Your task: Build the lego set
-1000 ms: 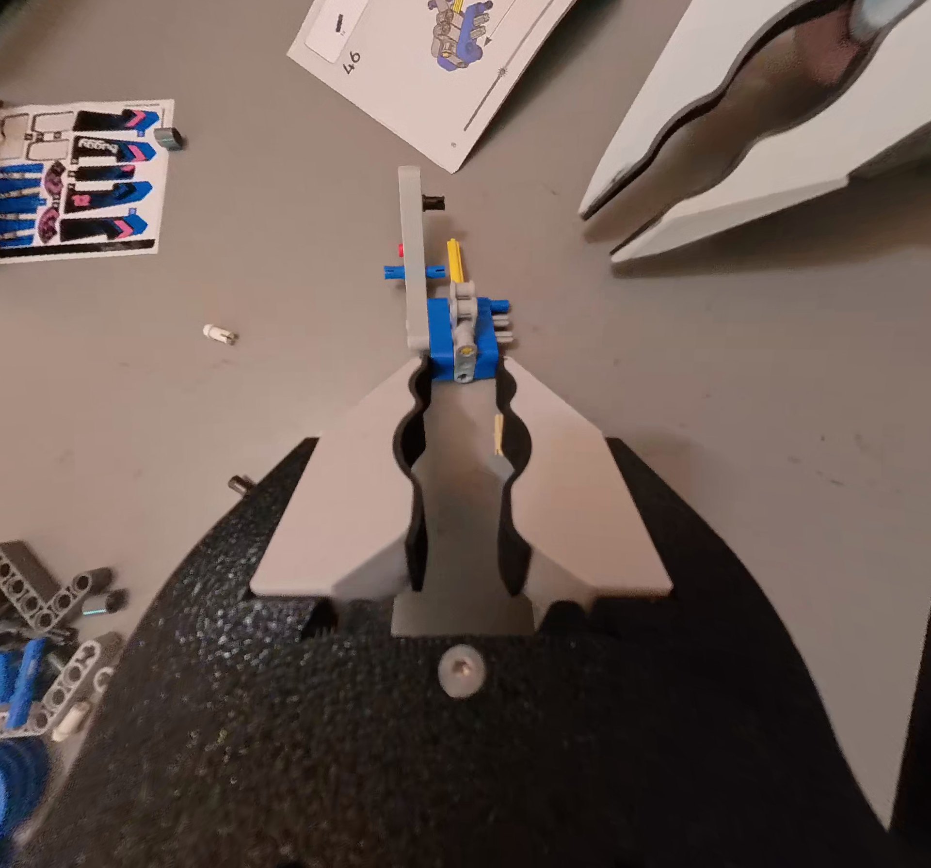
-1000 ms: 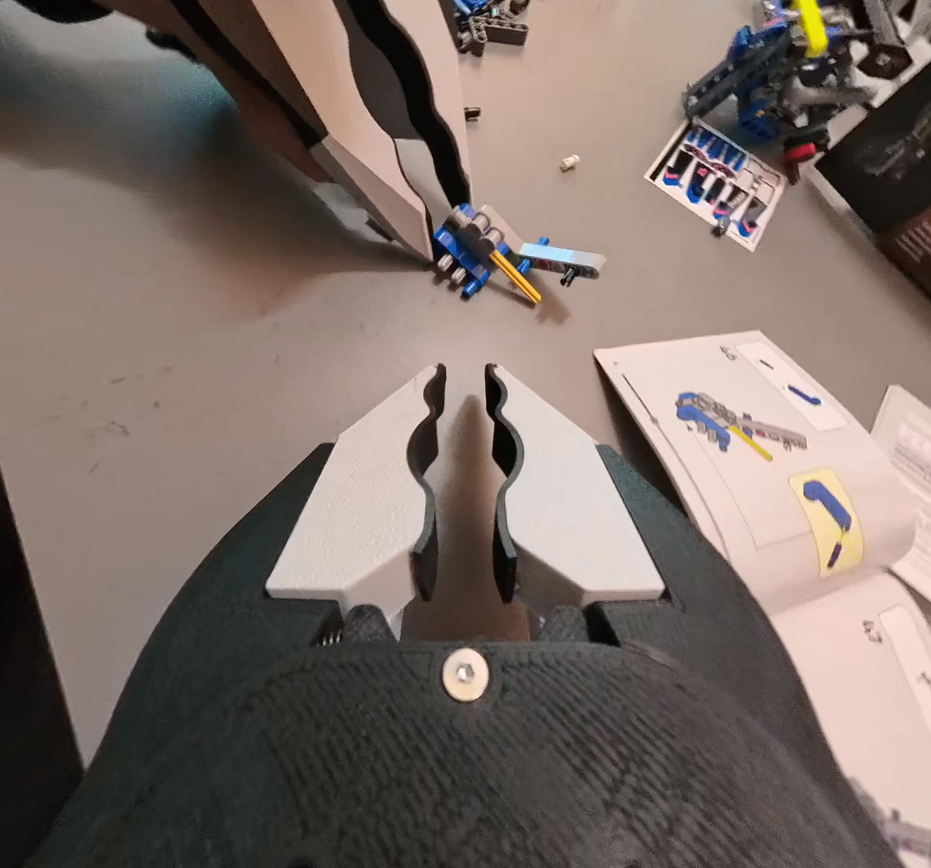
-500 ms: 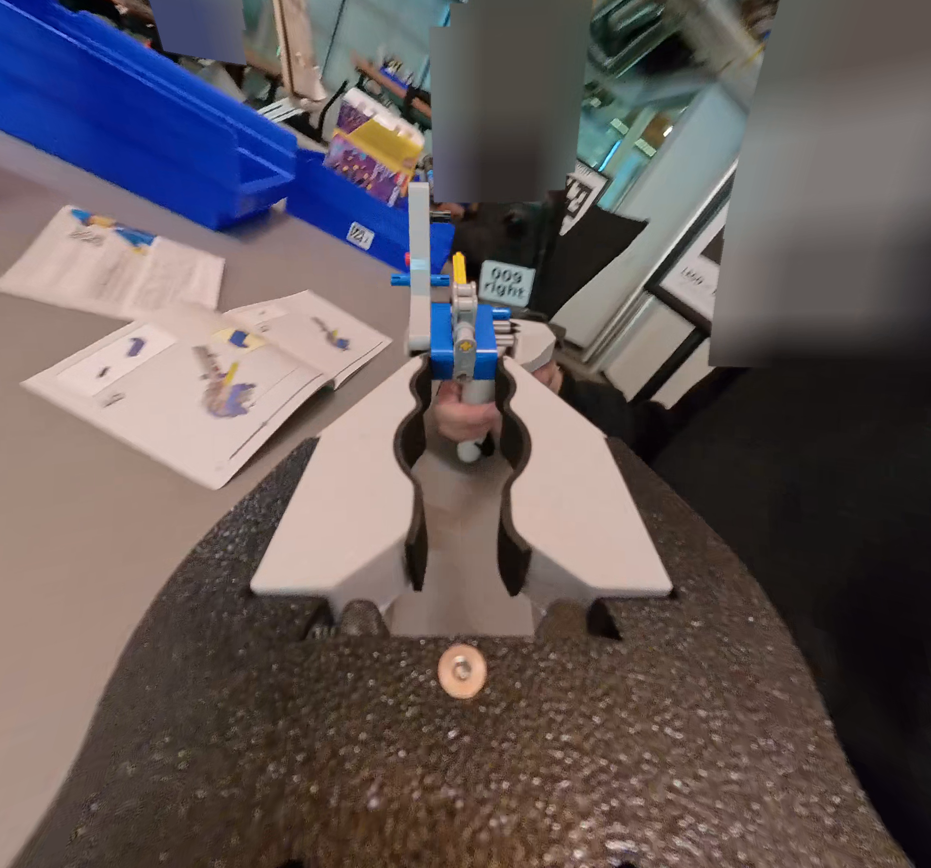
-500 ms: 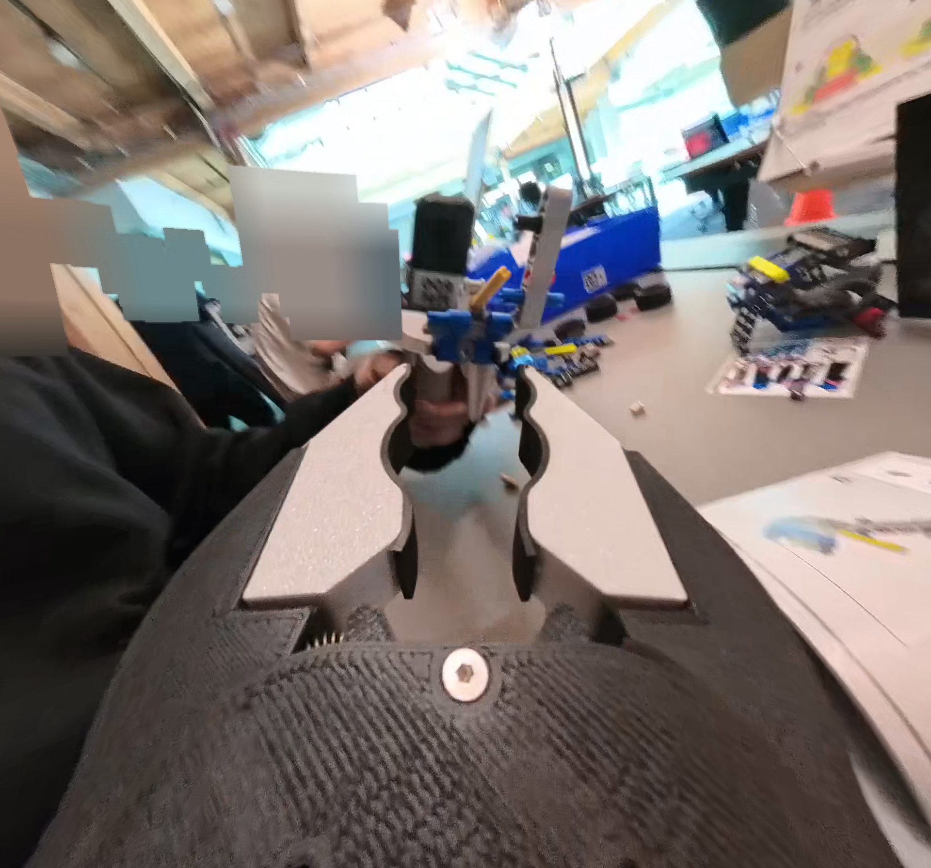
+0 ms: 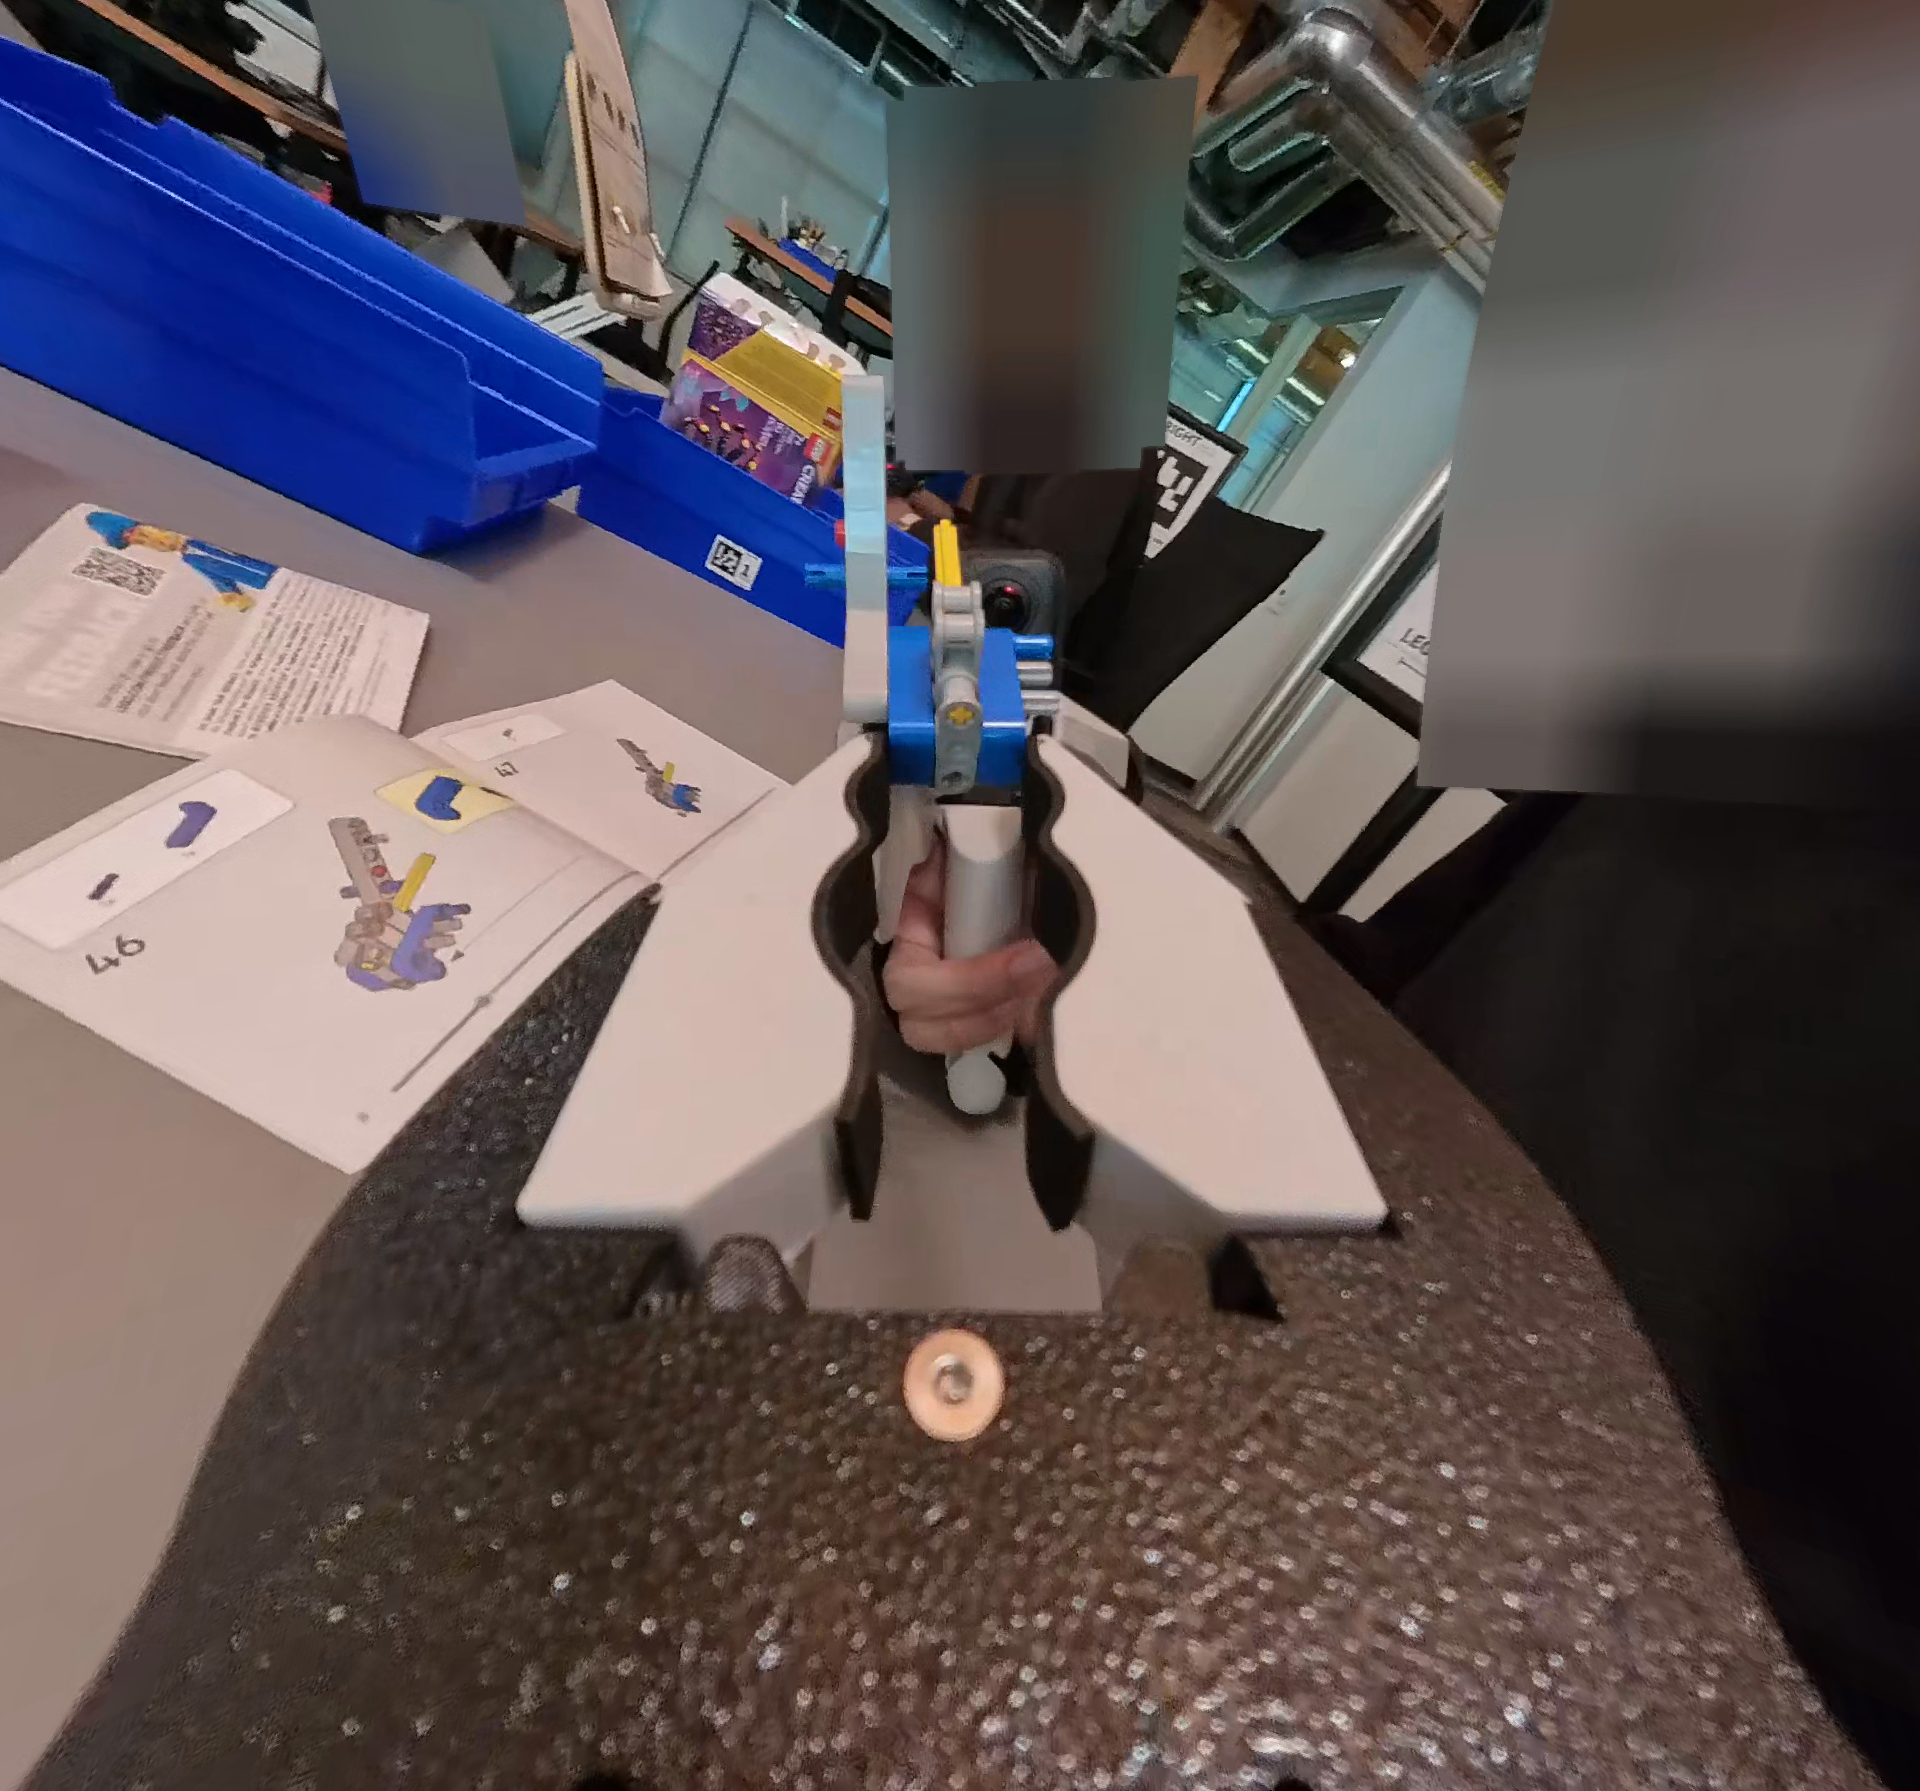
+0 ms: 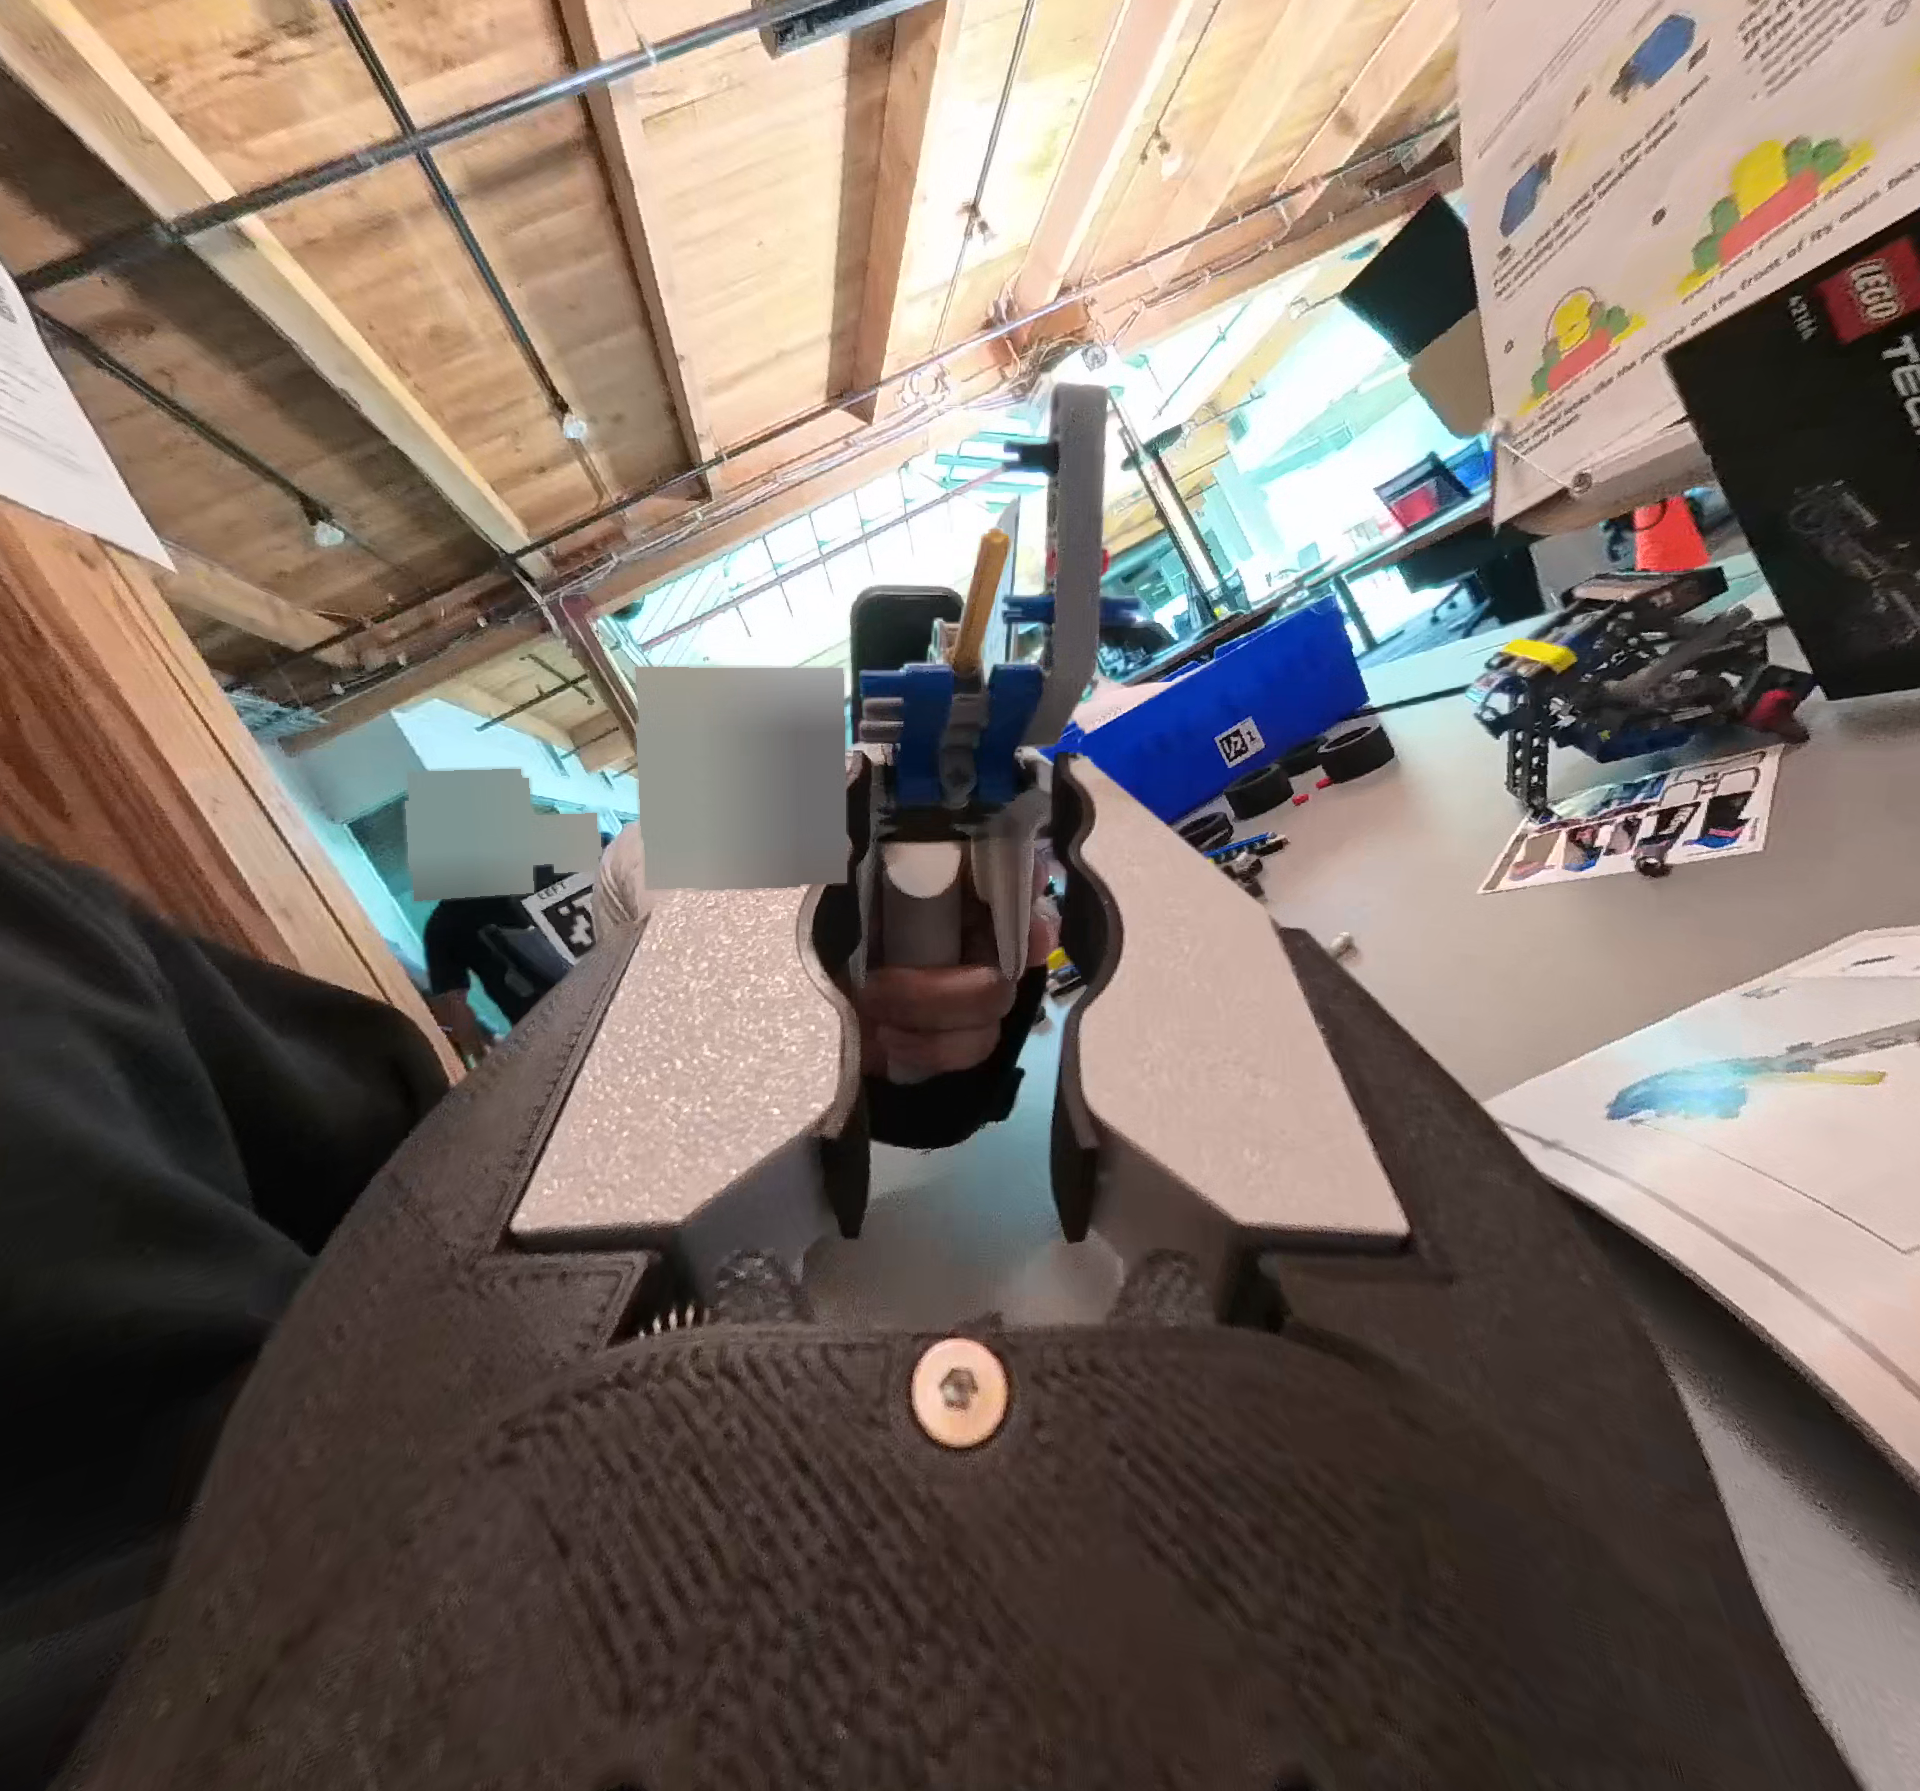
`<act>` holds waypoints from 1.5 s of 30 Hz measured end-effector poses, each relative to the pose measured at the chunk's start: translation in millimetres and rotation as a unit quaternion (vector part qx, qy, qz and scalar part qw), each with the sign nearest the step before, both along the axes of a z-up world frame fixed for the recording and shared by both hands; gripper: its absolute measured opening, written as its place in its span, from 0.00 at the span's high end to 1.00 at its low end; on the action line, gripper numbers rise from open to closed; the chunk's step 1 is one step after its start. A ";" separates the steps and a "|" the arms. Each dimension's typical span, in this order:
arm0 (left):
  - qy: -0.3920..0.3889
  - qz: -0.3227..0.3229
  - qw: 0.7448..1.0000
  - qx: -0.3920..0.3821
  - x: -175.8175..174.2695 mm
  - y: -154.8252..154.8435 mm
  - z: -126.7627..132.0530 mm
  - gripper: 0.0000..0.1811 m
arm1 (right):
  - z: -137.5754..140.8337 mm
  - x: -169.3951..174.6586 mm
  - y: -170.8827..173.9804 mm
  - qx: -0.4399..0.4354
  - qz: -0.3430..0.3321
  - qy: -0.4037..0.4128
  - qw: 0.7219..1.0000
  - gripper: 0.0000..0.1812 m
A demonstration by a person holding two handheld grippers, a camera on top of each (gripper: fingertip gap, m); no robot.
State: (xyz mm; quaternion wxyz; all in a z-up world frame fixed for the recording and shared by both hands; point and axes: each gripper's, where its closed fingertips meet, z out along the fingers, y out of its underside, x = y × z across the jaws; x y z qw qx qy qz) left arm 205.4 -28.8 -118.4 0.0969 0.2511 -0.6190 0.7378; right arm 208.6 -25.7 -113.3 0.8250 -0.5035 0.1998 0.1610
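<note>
Between both claws, left claw (image 5: 954, 762) grips subassembly (image 5: 951, 702).

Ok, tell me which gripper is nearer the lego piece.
Left. The left gripper clamps the lego piece by its blue block; the right gripper faces it from the opposite side, tips flanking it, contact unclear.

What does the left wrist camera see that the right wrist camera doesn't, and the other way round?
Only the left wrist view shows the long blue bins and a colourful box behind the table. Only the right wrist view shows the wooden ceiling, a half-built model, a sticker sheet and loose black wheels. Both show the small blue and grey piece held up off the table, and the open instruction booklet.
</note>
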 end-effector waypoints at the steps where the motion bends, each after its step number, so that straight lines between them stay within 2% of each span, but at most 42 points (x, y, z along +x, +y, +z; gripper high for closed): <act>1: -0.006 0.003 1.000 0.007 0.4 -1.9 -0.5 0.88 | -1.5 -0.2 0.1 0.002 0.004 0.000 1.000 0.79; 5: -0.043 0.022 0.998 0.035 4.8 -4.7 -1.3 0.88 | 4.1 3.7 -10.0 0.033 -0.010 -0.004 0.999 0.73; 9: -0.093 0.006 0.995 0.040 -2.7 -7.5 1.3 0.88 | 7.9 5.4 -13.9 0.055 -0.018 -0.018 0.998 0.69; 12: -0.142 -0.005 0.988 0.052 -9.0 -9.3 0.7 0.88 | 12.7 -3.2 -14.5 0.069 -0.008 -0.050 0.996 0.69; 19: -0.188 -0.015 0.980 0.070 -15.4 -3.4 1.9 0.88 | 17.9 -12.1 -13.4 0.080 0.022 -0.095 0.992 0.70; 21: -0.200 -0.010 0.977 0.075 -15.0 -0.5 3.1 0.88 | 18.8 -14.8 -11.1 0.076 0.038 -0.114 0.990 0.74; 25: -0.240 0.003 0.966 0.097 -15.6 5.6 2.6 0.88 | 18.6 -12.2 -7.0 0.065 0.042 -0.132 0.988 0.75; 29: -0.283 0.005 0.942 0.181 -16.3 13.3 -12.6 0.88 | 14.4 -11.0 -16.2 0.028 0.078 -0.169 0.982 0.78; 32: -0.293 -0.012 0.930 0.222 -20.5 17.3 -22.3 0.88 | 8.0 -2.9 -24.2 -0.019 0.071 -0.207 0.976 0.83; 37: -0.275 -0.042 0.945 0.175 -30.9 14.0 -13.8 0.88 | -0.2 -8.4 -13.3 -0.062 0.085 -0.236 0.966 0.88; 40: -0.274 -0.044 0.945 0.175 -31.5 13.5 -14.7 0.88 | -2.8 -13.1 -6.3 -0.077 0.074 -0.258 0.960 0.86; 45: -0.289 -0.043 0.941 0.171 -34.3 8.5 -12.2 0.88 | 3.3 -20.2 0.5 -0.044 0.075 -0.252 0.964 0.88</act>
